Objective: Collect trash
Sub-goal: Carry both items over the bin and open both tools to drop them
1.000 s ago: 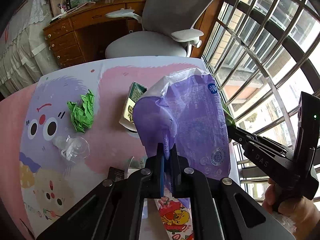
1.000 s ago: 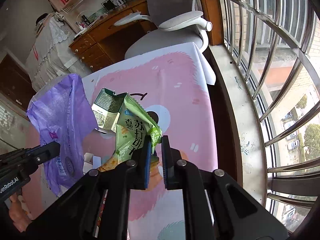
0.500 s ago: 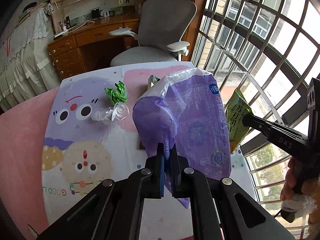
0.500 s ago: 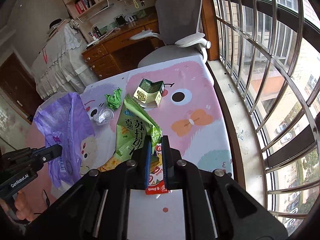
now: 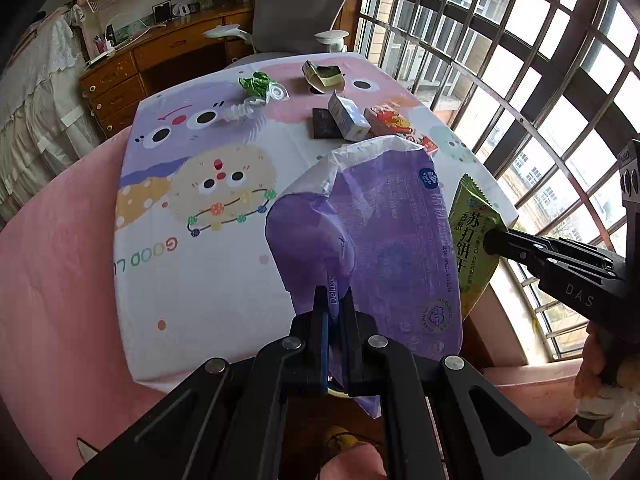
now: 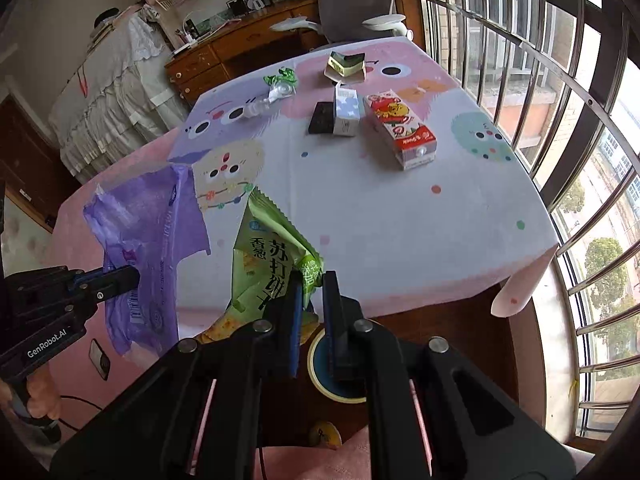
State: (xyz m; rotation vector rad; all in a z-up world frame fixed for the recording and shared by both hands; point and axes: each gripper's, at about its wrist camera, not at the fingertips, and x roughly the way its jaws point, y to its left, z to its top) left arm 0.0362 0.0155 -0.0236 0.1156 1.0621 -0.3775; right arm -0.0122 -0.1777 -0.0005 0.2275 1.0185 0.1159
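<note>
My left gripper (image 5: 333, 300) is shut on the lower edge of a purple plastic bag (image 5: 384, 232), held up in front of the table's near edge with its white-rimmed mouth at the top. To its right, my right gripper (image 6: 310, 280) is shut on a green cracker wrapper (image 6: 268, 256); the wrapper (image 5: 472, 236) hangs just beside the bag (image 6: 144, 232), outside it. Left on the cartoon tablecloth (image 6: 360, 208) are a red juice carton (image 6: 400, 128), a small blue-white box (image 6: 346, 114), a dark flat packet (image 6: 321, 118), a green-gold open box (image 6: 346, 65), crumpled green paper (image 6: 280, 76) and clear plastic (image 6: 266, 100).
A grey office chair (image 5: 300, 4) and a wooden desk (image 5: 160, 56) stand beyond the table. Barred windows (image 5: 520, 80) run along the right. A pink cover (image 5: 52, 260) lies to the left of the cloth. A blue tape roll (image 6: 332, 360) lies on the floor below my right gripper.
Both grippers have pulled back and up from the table with the bag and wrapper, so the whole tabletop now shows. The wrapper has come closer to the bag's right side.
</note>
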